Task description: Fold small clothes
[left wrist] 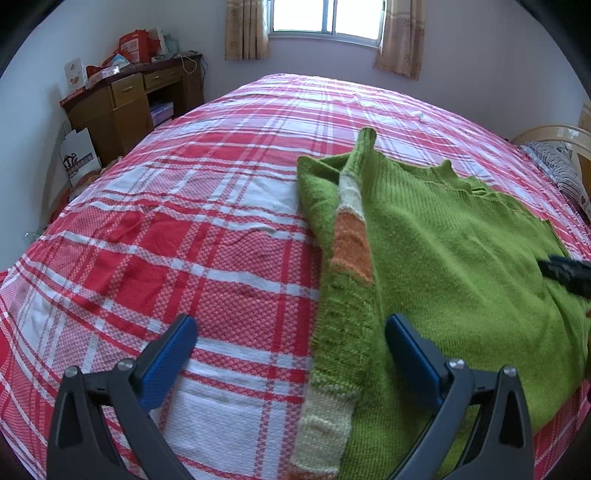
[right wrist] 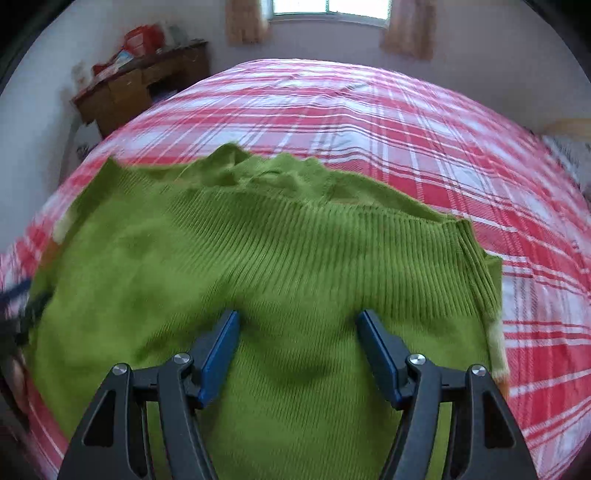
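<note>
Left gripper (left wrist: 291, 345): jaws wide apart, nothing between the pads, poised over the near end of the striped sleeve (left wrist: 343, 295), which lies folded in along the left edge of the sweater (left wrist: 454, 258). Right gripper (right wrist: 298, 334): jaws likewise apart and empty, hovering over the middle of the sweater body, view blurred. Sweater spread flat on the bed (left wrist: 184, 221), toward its right side, collar (right wrist: 273, 173) at the far end, second sleeve (right wrist: 480, 273) apparently turned in at the right edge. Step in hand, as judged: take hold for the next fold, probably near hem over to collar. For a clean result: lower each gripper to a near corner of the hem, pinch both knit layers together with the tucked sleeve, and avoid catching the bedsheet beneath. Lift only enough to clear the surface, carry both corners forward at an even pace, and lay them level with the shoulders. Risk: loose knit stretches and sags, so an uneven pull would skew the fold or drag the striped sleeve out of place. Beyond the bed, a cluttered desk (left wrist: 133, 99) stands by the far wall under a window (left wrist: 325, 18).
</note>
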`<state>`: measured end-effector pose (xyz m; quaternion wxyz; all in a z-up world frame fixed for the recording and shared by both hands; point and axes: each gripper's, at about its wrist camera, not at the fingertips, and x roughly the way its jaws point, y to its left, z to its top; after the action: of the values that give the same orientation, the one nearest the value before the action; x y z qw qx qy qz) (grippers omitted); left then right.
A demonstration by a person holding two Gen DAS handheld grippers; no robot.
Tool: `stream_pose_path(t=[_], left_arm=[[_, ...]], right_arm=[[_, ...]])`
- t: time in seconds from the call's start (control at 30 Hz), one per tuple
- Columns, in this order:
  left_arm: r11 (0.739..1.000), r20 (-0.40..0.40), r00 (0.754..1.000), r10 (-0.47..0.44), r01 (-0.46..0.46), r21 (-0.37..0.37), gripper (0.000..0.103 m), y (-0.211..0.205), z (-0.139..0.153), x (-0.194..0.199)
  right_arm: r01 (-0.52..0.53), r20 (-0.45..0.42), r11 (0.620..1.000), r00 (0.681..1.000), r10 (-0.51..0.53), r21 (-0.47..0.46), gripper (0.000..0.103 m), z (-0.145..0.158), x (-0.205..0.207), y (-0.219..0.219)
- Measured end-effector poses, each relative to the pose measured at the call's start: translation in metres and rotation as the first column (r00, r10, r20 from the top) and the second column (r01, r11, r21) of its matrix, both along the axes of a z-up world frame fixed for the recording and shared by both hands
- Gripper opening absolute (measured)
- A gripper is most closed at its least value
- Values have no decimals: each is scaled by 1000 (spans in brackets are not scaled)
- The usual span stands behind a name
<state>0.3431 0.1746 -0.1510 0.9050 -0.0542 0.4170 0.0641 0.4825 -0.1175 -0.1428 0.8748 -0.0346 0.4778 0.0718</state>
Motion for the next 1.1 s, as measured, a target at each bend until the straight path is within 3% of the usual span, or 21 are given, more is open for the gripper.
stream_pose_path(t=[0.13, 0.23, 0.37, 0.5, 0.67, 0.8, 0.87, 0.97, 1.1], left_arm=[[1000, -1, 1000, 0, 0, -1, 103, 0, 0, 1], [1000, 1, 1000, 0, 0, -5, 103, 0, 0, 1], [1000, 4, 1000, -1, 1, -11, 103, 1, 1, 0], [999, 15, 1000, -3, 4, -45, 103, 6, 2, -2], [989, 61, 998, -17, 25, -144, 103, 19, 7, -8], [972, 98, 994, -45, 66, -224, 103, 27, 13, -11], [970, 105, 993, -55, 78, -228, 103, 29, 16, -9], [976, 107, 991, -86, 105, -192, 102, 29, 24, 1], [969, 92, 984, -154, 169, -178, 81, 27, 28, 27]], right_arm=[[22, 5, 997, 1000, -22, -74, 71, -7, 26, 4], [58, 21, 997, 998, -57, -48, 71, -3, 32, 1], [22, 115, 1000, 993, -23, 2, 71, 13, 3, 11], [-90, 190, 996, 978, 89, -3, 72, 28, -44, 40], [-254, 274, 963, 924, 268, -86, 72, 35, -104, 85], [-369, 273, 912, 872, 407, -179, 72, 23, -137, 118], [-410, 279, 881, 839, 466, -237, 72, 16, -152, 135], [-438, 281, 861, 819, 501, -257, 72, 12, -161, 148], [-451, 287, 856, 810, 512, -252, 72, 10, -162, 164]])
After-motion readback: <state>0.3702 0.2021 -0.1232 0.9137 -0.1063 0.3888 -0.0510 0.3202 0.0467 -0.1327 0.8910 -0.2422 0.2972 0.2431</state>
